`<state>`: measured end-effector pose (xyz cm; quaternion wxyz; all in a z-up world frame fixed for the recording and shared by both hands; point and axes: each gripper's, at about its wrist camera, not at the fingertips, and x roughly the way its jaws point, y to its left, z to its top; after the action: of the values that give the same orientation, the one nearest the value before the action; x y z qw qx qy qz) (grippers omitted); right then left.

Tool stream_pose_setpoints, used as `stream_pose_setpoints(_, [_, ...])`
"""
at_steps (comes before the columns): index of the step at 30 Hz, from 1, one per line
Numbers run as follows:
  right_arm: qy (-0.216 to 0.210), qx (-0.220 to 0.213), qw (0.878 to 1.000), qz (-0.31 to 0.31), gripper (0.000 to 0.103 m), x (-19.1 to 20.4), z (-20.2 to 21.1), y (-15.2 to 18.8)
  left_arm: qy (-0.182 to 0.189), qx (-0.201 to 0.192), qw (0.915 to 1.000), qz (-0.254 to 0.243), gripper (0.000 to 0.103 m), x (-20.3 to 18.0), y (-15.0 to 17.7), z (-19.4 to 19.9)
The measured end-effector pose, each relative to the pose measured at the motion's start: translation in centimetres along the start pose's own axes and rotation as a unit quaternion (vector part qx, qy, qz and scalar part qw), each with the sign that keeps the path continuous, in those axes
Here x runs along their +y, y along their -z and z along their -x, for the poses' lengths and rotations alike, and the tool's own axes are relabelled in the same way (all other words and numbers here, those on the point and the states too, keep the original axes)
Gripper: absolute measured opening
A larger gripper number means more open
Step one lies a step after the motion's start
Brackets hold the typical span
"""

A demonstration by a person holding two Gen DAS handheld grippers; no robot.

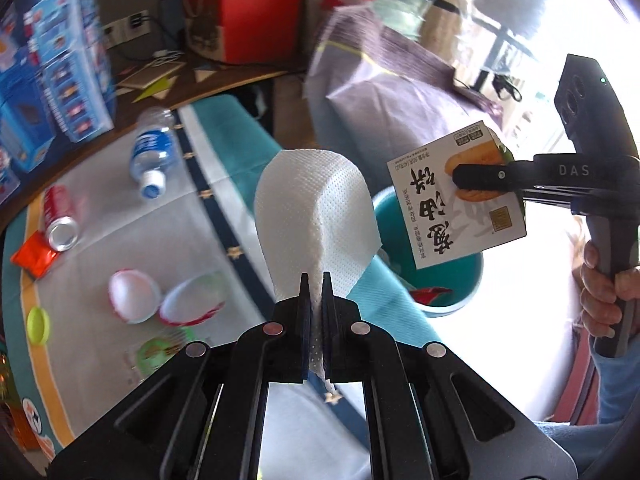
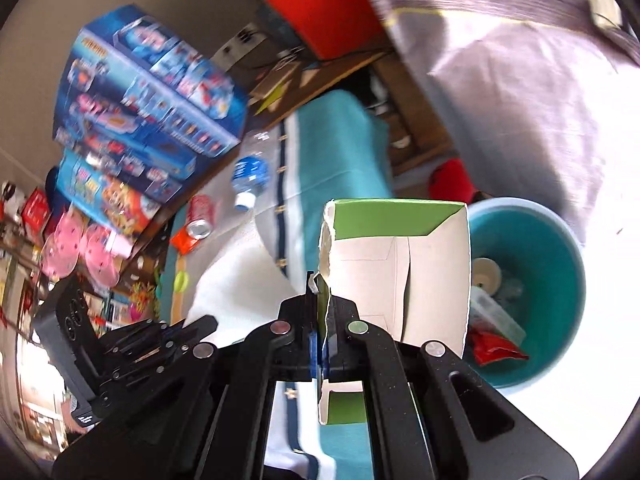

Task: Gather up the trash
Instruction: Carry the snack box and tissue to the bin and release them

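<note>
The teal bin stood on the floor beside the counter, which was spread with a teal and white cloth. The bin already held some rubbish: a red wrapper, a clear plastic piece and a pale round item, so part of the collecting looked done.

Two more pieces were on their way. The right claw was pressed together on the torn edge of an opened cardboard box, which hung in the air just beside the bin's rim; in the left wrist view the same box showed its printed face above the bin. The left claw was pinching a folded white paper towel, held up over the counter's edge, near the bin but not yet above it. Neither piece had been dropped.

Plenty remained on the counter. A plastic water bottle lay on its side, with a red drink can also lying down near it. An orange-red foil packet touched the can's open end. Two empty white cups with red rims lay tipped beside each other, a yellow-green cap sat near the counter's edge, and a round green lid lay just beside the left claw.

By my reckoning the job was under halfway, with about seven loose items still to fetch after these two.
</note>
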<state>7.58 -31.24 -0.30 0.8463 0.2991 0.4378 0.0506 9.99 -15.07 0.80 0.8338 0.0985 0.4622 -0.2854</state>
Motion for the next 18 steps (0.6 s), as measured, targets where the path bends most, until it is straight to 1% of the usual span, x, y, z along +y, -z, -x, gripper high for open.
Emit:
stream_pose_setpoints(4, [0.023, -0.005, 0.999, -0.03, 0.002, -4.3, 1.1, 0.0, 0.011, 0.014, 0.9995, -0.025, 0.005, -2.8, -1.0, -1.8])
stream_pose_setpoints(7, [0.036, -0.004, 0.998, -0.046, 0.002, -6.8, 1.3, 0.1, 0.021, 0.028, 0.9986, -0.04, 0.005, -4.9, -1.6, -3.6])
stream_pose_setpoints(14, [0.057, 0.0, 0.997, -0.061, 0.005, -10.0, 0.8, -0.1, 0.034, 0.057, 0.9954, -0.07, 0.005, -8.4, -2.4, -6.8])
stream_pose_setpoints(18, [0.075, -0.001, 0.995, -0.061, 0.006, -11.2, 0.6, -0.2, 0.038, 0.072, 0.9935, -0.079, 0.005, -9.5, -2.8, -8.5])
